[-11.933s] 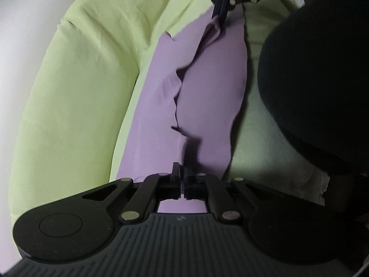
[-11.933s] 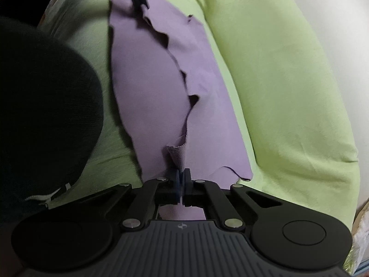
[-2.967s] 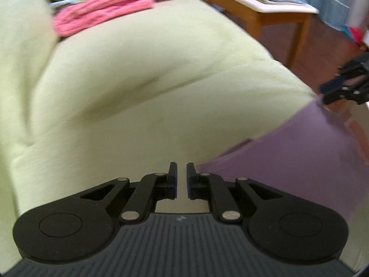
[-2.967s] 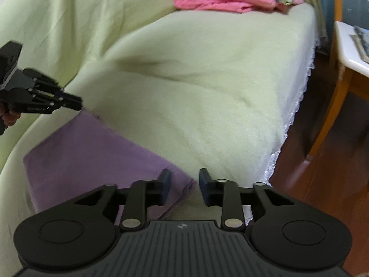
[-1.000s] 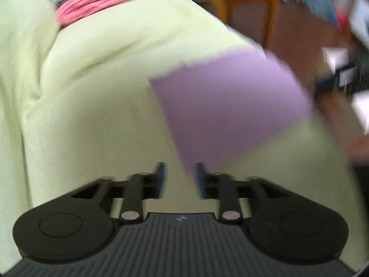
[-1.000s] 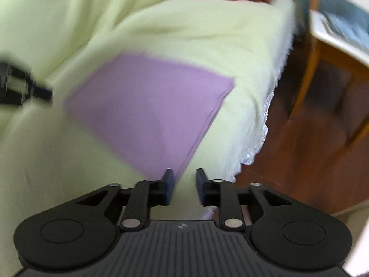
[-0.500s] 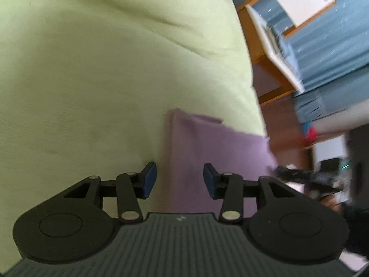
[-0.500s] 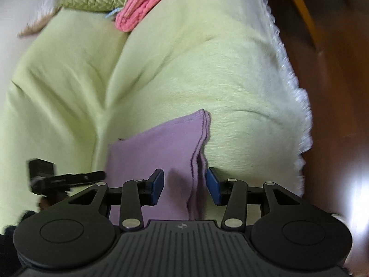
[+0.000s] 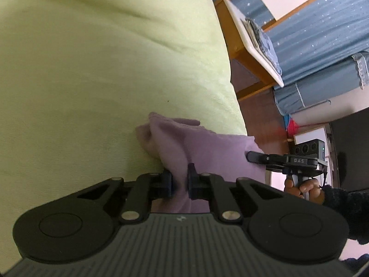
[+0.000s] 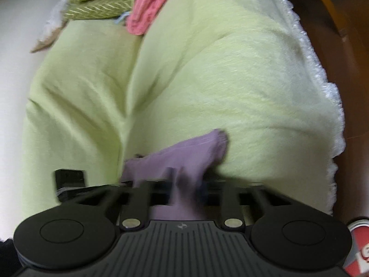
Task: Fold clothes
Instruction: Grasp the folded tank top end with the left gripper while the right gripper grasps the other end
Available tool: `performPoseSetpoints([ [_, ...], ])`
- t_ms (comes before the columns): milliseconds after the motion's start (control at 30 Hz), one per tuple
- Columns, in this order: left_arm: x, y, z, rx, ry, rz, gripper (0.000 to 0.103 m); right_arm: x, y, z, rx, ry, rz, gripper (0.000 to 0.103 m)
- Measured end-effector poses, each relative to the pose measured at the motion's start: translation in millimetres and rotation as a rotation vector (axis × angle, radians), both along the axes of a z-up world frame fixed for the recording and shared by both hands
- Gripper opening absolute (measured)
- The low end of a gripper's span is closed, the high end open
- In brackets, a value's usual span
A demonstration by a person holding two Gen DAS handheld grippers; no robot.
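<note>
Both grippers are closing on the purple garment (image 9: 207, 147), which is lying folded into a small bundle on the green-covered sofa (image 9: 92, 69). The left gripper (image 9: 179, 182) is pinching one edge between its jaws; the right gripper (image 10: 184, 182), blurred, is clamping the opposite edge, cloth plainly between its jaws. The garment is looking mostly folded already; probably a last fold or moving it toward the pink knit pile (image 10: 150, 7) is remaining.

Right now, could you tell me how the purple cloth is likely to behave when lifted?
Probably floppy: the purple cloth bunches between the closing left tool. Likely light and sagging between grips. It seems unlikely to slide on the fuzzy green cover.
</note>
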State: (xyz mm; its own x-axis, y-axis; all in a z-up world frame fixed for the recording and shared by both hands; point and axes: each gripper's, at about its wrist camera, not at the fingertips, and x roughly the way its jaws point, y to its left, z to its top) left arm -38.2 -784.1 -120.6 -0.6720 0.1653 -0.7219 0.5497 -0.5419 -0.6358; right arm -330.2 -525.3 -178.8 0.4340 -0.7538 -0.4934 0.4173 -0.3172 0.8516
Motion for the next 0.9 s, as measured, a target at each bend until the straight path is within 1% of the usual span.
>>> performPoseSetpoints([
  [67, 15, 10, 12, -0.023, 0.017, 0.057, 0.008, 3, -3, 12, -0.009, 0.054, 0.015, 0.007],
  [133, 33, 23, 28, -0.062, 0.033, 0.115, 0.008, 9, -9, 34, -0.049, 0.112, 0.055, 0.007],
  [167, 42, 34, 39, -0.095, 0.036, 0.15, 0.008, 13, -14, 48, -0.072, 0.148, 0.084, 0.007],
  [267, 75, 75, 73, -0.163, 0.061, 0.314, 0.008, 25, -32, 90, -0.139, 0.251, 0.192, 0.007],
  [300, 85, 92, 83, -0.166, 0.071, 0.382, 0.008, 28, -39, 103, -0.157, 0.281, 0.233, 0.007],
  [367, 98, 133, 101, -0.194, 0.053, 0.503, 0.008, 36, -54, 126, -0.184, 0.327, 0.324, 0.007],
  [433, 110, 174, 118, -0.216, 0.033, 0.625, 0.008, 43, -71, 144, -0.204, 0.355, 0.435, 0.007],
  [500, 110, 210, 128, -0.182, 0.006, 0.751, 0.008, 50, -91, 160, -0.221, 0.373, 0.564, 0.007],
  [600, 97, 258, 142, -0.105, 0.008, 0.953, 0.008, 55, -125, 180, -0.227, 0.35, 0.752, 0.007],
  [700, 85, 285, 153, -0.086, -0.008, 1.104, 0.008, 62, -160, 195, -0.221, 0.335, 0.931, 0.007],
  [733, 87, 284, 146, -0.097, -0.029, 1.132, 0.008, 65, -173, 196, -0.211, 0.328, 0.988, 0.007],
  [800, 90, 282, 131, -0.119, -0.071, 1.189, 0.009, 77, -200, 180, -0.168, 0.326, 1.08, 0.007],
  [867, 93, 279, 114, -0.135, -0.116, 1.243, 0.009, 97, -226, 145, -0.125, 0.341, 1.152, 0.007],
  [900, 93, 271, 95, -0.124, -0.146, 1.261, 0.009, 109, -238, 125, -0.11, 0.359, 1.182, 0.007],
])
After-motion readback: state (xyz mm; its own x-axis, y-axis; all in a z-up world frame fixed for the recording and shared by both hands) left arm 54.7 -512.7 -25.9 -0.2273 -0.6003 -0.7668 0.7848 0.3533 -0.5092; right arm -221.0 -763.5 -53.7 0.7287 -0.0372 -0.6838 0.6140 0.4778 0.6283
